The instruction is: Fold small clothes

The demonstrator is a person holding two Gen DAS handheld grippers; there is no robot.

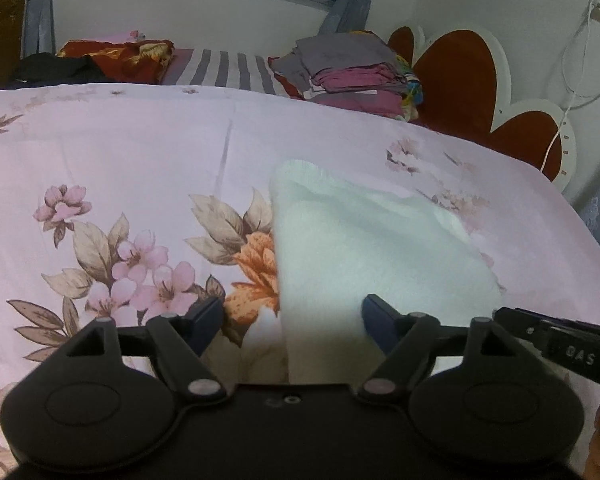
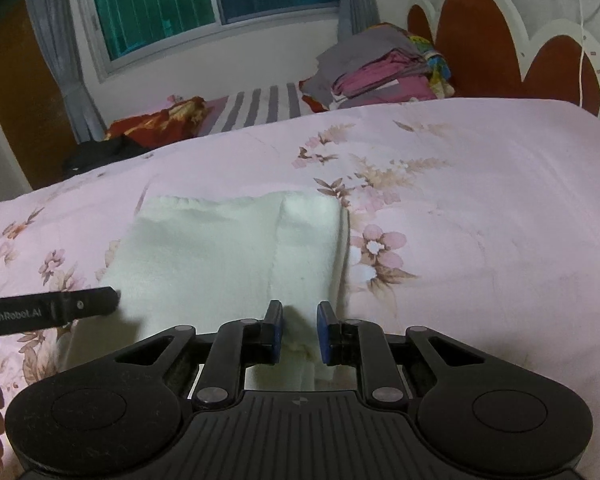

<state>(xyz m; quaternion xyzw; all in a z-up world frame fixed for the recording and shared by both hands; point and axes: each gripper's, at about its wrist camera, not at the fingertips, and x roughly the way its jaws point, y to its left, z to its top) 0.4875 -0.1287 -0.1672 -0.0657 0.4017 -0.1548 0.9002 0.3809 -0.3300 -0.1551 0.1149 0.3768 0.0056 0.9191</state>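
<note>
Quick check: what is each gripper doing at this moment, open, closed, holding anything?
Left gripper: open, jaws wide over the near edge of the white cloth, gripping nothing.
Right gripper: jaws narrowed around a fold of the white cloth; a firm pinch cannot be told.

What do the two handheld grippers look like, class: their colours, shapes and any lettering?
Both the left gripper and the right gripper are matt black, with two round lobes, silver pivot pins and blue pads on the fingers. The right gripper's body is ribbed. One side bar reads "GenRobot.AI".

Pale mint-white cloth on pink floral bedspread; black tools with blue pads; red-and-white headboard.
</note>
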